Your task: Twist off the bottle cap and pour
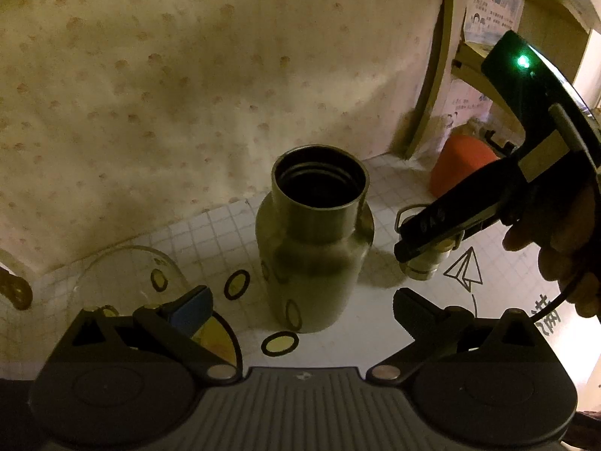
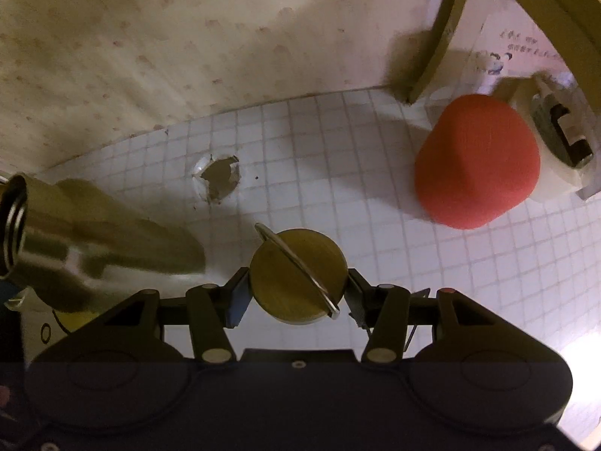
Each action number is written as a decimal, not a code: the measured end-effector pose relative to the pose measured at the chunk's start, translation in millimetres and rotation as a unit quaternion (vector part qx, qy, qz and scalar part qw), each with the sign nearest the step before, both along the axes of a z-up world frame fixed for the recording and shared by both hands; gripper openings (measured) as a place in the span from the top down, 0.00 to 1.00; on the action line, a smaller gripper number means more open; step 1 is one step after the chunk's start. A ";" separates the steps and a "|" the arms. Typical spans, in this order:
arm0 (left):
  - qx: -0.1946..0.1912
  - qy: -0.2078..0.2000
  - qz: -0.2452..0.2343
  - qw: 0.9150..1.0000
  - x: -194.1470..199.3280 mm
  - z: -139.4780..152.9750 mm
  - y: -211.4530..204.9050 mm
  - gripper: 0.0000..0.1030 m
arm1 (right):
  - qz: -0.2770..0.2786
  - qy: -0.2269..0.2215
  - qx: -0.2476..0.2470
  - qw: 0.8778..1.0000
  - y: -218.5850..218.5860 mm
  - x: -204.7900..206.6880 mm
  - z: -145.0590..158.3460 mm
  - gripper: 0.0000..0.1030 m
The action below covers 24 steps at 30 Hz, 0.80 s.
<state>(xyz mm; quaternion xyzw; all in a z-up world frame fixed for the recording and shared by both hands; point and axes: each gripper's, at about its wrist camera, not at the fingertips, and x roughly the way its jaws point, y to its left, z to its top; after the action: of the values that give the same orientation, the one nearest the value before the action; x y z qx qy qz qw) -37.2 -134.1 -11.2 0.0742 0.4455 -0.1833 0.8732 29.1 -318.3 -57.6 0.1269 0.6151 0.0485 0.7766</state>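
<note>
A steel bottle (image 1: 315,240) stands upright and uncapped on the gridded tablecloth, its dark threaded mouth showing. My left gripper (image 1: 300,312) is open, one finger on each side of the bottle's lower body, neither touching it. To the bottle's right, my right gripper (image 1: 424,240) is shut on the bottle cap (image 1: 426,265), low over the table. The right wrist view shows the cap (image 2: 298,276) from above, a brownish disc with a wire ring, pinched in my right gripper (image 2: 296,297). The bottle (image 2: 37,240) shows at that view's left edge.
A clear glass bowl (image 1: 124,278) sits left of the bottle. A red rounded object (image 2: 477,161) and a white holder (image 2: 559,139) stand at the back right. The tablecloth has a torn hole (image 2: 219,178). A patterned wall bounds the table behind. A hand (image 1: 563,244) holds the right gripper.
</note>
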 end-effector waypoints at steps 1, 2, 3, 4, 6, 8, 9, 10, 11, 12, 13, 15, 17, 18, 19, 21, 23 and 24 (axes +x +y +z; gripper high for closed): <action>0.000 0.000 -0.001 1.000 0.0 -0.4 -0.3 0.01 | 0.000 0.001 0.000 1.000 0.2 -0.7 -1.2 0.48; 0.001 0.001 -0.002 1.000 -0.5 -1.0 -1.1 0.01 | 0.000 0.002 0.000 1.000 0.3 -1.0 -2.4 0.47; 0.002 0.001 -0.003 1.000 -0.8 -1.5 -1.6 0.01 | 0.000 0.003 0.001 1.000 0.6 -0.9 -3.3 0.47; 0.003 0.002 -0.004 1.000 -1.2 -1.7 -2.0 0.01 | 0.000 0.002 0.001 1.000 0.9 -1.4 -3.7 0.47; 0.003 0.003 -0.004 1.000 -1.7 -2.4 -2.6 0.01 | 0.002 -0.002 0.001 1.000 1.3 -3.0 -4.2 0.47; 0.003 0.004 -0.004 1.000 -1.4 -2.7 -2.8 0.01 | 0.003 -0.003 0.001 1.000 1.2 -4.1 -4.8 0.47; 0.003 0.004 -0.004 1.000 -1.3 -2.8 -3.0 0.01 | 0.003 -0.002 0.002 1.000 0.9 -4.9 -5.3 0.47; 0.003 0.004 -0.004 1.000 -1.4 -2.9 -3.4 0.01 | 0.003 0.000 0.004 1.000 0.7 -6.1 -6.0 0.47; 0.004 0.004 -0.004 1.000 -1.3 -3.1 -3.8 0.01 | 0.004 0.003 0.005 1.000 0.7 -7.5 -6.8 0.46; 0.004 0.004 -0.004 1.000 -1.2 -3.3 -4.2 0.01 | 0.004 0.005 0.006 1.000 0.9 -8.5 -7.4 0.46; 0.004 0.005 -0.005 1.000 -1.4 -3.2 -4.5 0.01 | 0.005 0.007 0.007 1.000 1.2 -9.8 -8.1 0.46; 0.004 0.006 -0.005 1.000 -1.7 -3.2 -5.0 0.01 | 0.005 0.009 0.008 1.000 2.1 -12.2 -9.0 0.46; 0.005 0.005 -0.003 1.000 -2.5 -2.6 -5.3 0.01 | 0.005 0.013 0.011 1.000 3.0 -13.2 -10.1 0.46; 0.006 0.004 -0.002 1.000 -2.5 -2.5 -5.2 0.01 | 0.005 0.014 0.012 1.000 3.2 -13.8 -9.9 0.46; 0.006 0.005 -0.001 1.000 -2.4 -2.6 -5.2 0.01 | 0.005 0.014 0.014 1.000 3.4 -14.3 -9.5 0.45; 0.008 0.007 0.004 1.000 -2.0 -2.8 -5.5 0.01 | 0.004 0.016 0.013 1.000 3.5 -15.0 -8.1 0.39; 0.013 0.011 0.011 1.000 -1.1 -3.6 -6.3 0.01 | -0.001 0.017 0.013 1.000 2.9 -15.7 -6.7 0.35; 0.015 0.013 0.013 1.000 -1.0 -3.8 -6.6 0.01 | -0.004 0.018 0.013 1.000 2.5 -16.0 -6.0 0.33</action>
<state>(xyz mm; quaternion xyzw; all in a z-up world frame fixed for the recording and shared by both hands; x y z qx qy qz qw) -38.2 -140.7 -15.0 0.0792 0.4602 -0.1659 0.8686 13.1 -315.7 -63.6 0.1406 0.6275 0.0513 0.7641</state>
